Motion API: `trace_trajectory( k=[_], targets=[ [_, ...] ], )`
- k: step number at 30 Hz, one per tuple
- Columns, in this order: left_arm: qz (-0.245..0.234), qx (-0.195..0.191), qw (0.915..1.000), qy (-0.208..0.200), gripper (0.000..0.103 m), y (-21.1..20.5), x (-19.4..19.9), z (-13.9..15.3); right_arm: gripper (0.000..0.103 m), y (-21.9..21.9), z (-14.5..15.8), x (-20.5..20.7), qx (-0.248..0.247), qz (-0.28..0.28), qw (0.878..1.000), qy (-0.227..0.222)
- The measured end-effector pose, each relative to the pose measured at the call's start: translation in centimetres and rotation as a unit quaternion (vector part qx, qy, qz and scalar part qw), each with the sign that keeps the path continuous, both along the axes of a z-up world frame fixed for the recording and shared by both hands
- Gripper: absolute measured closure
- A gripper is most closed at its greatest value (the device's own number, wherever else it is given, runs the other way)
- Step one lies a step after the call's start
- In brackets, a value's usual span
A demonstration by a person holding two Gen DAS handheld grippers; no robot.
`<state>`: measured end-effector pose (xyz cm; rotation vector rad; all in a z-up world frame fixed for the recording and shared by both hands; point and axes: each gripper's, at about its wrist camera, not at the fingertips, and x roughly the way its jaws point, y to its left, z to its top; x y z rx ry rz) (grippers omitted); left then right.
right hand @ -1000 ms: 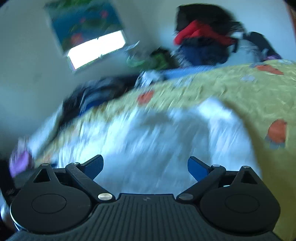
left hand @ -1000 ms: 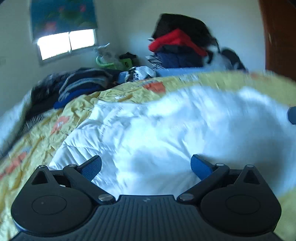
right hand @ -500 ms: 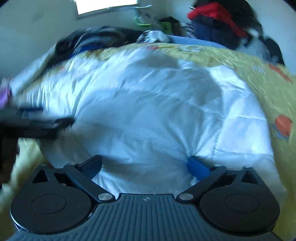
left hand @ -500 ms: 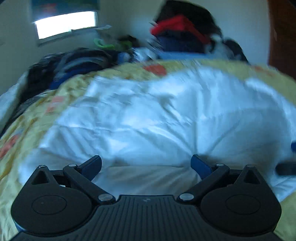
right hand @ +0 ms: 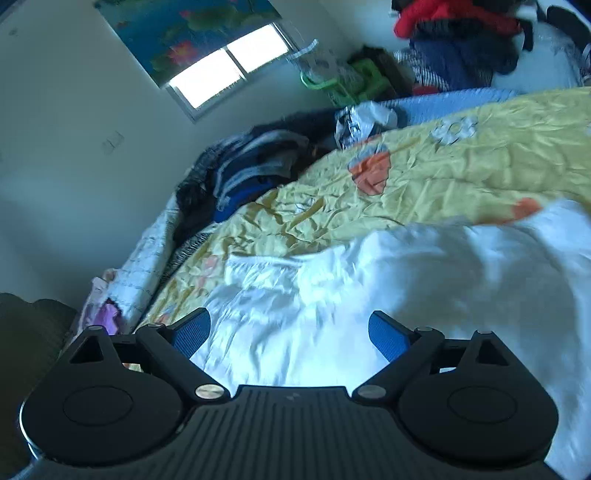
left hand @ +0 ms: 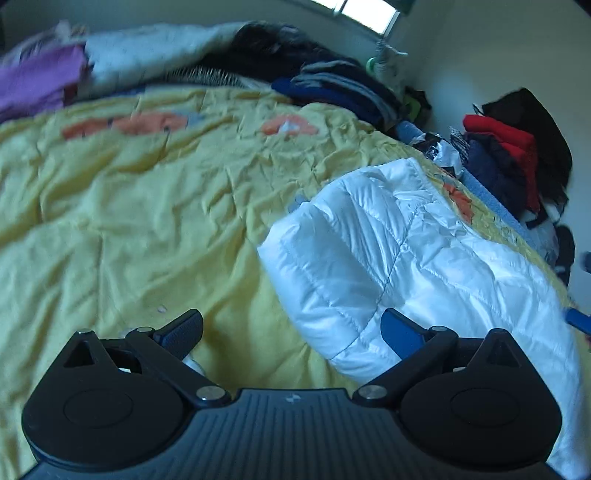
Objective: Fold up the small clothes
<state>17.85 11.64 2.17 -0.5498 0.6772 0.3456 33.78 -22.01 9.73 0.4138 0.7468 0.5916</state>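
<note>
The left gripper (left hand: pixel 291 330) has its jaws spread wide, blue pads far apart, and nothing is caught between them. Its left pad sits over bare yellow bedspread (left hand: pixel 122 206), while its right pad is just at the near edge of the white quilted jacket (left hand: pixel 388 258); whether that pad touches the fabric cannot be told. The jacket lies on the right half of the bed in this view, a puffy stitched rectangle running away toward the far right, with a rounded folded edge facing the middle of the bed

The right gripper (right hand: pixel 290 334) is likewise wide open and holds nothing. Directly in front of it, between and beyond the pads, lies the white jacket (right hand: pixel 369 295), its shiny wrinkled surface filling the lower middle and right of this view; parts of it are blurred. The yellow bedspread (right hand: pixel 461 166), printed with orange patches, stretches behind the jacket

Along the far side of the bed sits a heap of dark striped clothes (left hand: pixel 340 88), seen in the right wrist view too (right hand: pixel 251 166). A purple cloth (left hand: pixel 37 81) lies at the far left corner. Against the wall a stack with a red garment (left hand: pixel 506 136) stands beyond the bed's edge. A bright window (right hand: pixel 229 70) under a blue floral blind (right hand: pixel 184 26) is set in the pale wall
</note>
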Motion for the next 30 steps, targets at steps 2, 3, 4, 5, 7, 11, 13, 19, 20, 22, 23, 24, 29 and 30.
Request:
trace_trajectory(
  k=[2, 3, 4, 5, 7, 11, 13, 19, 20, 22, 23, 24, 29, 30],
  targets=[
    [-0.005, -0.016, 0.9998, -0.006, 0.000, 0.1, 0.7, 0.0, 0.009, 1.4, -0.7, 2.9, -0.010, -0.011, 1.000, 0.011],
    [-0.009, -0.026, 0.9996, -0.009, 0.000, 0.1, 0.9, 0.0, 0.010, 1.8, -1.2, 4.2, -0.010, -0.016, 1.000, 0.019],
    [-0.013, -0.040, 0.9991, -0.009, 0.000, 0.1, 1.5, -0.3, 0.010, 1.9, -1.9, 5.3, -0.009, -0.018, 0.999, 0.032],
    [-0.014, -0.056, 0.9983, -0.008, 0.000, 0.3, 1.8, -0.5, 0.010, 2.0, -2.7, 6.3, -0.009, -0.021, 0.999, 0.047],
    [-0.006, -0.079, 0.9968, 0.001, 0.000, 0.5, 2.4, -1.1, 0.010, 1.7, -5.1, 8.1, 0.001, -0.034, 0.995, 0.090],
    [-0.009, -0.076, 0.9970, -0.007, 0.000, 0.4, 3.2, -1.3, 0.011, 0.2, -8.4, 9.1, 0.062, -0.042, 0.990, 0.118],
    [-0.010, -0.072, 0.9973, -0.010, 0.000, 0.2, 3.6, -1.4, 0.011, 0.3, -9.0, 9.2, 0.069, -0.043, 0.990, 0.116],
    [0.033, -0.077, 0.9963, -0.020, 0.000, 0.3, 4.6, -1.3, 0.014, 1.0, -8.8, 8.5, 0.044, -0.040, 0.995, 0.074],
    [0.039, -0.083, 0.9957, -0.019, 0.000, 0.4, 4.5, -1.3, 0.017, 0.6, -8.5, 8.2, 0.049, -0.053, 0.994, 0.077],
    [0.045, -0.090, 0.9947, -0.021, 0.000, 0.5, 4.2, -1.3, 0.019, -1.2, -7.5, 6.7, 0.096, -0.075, 0.988, 0.090],
    [0.047, -0.090, 0.9946, -0.024, 0.000, 0.5, 4.0, -1.4, 0.019, -2.4, -6.7, 5.5, 0.135, -0.073, 0.985, 0.082],
    [0.048, -0.087, 0.9947, -0.027, 0.000, 0.4, 4.0, -1.4, 0.019, -3.5, -6.1, 4.2, 0.166, -0.069, 0.981, 0.073],
    [0.055, -0.084, 0.9947, -0.022, 0.005, 0.0, 5.5, -1.2, 0.014, -8.4, -4.8, -2.0, 0.219, -0.077, 0.972, 0.048],
    [0.047, -0.085, 0.9950, -0.023, 0.018, -0.2, 5.9, -1.2, 0.014, -9.1, -5.0, -3.0, 0.224, -0.080, 0.970, 0.051]
  ],
)
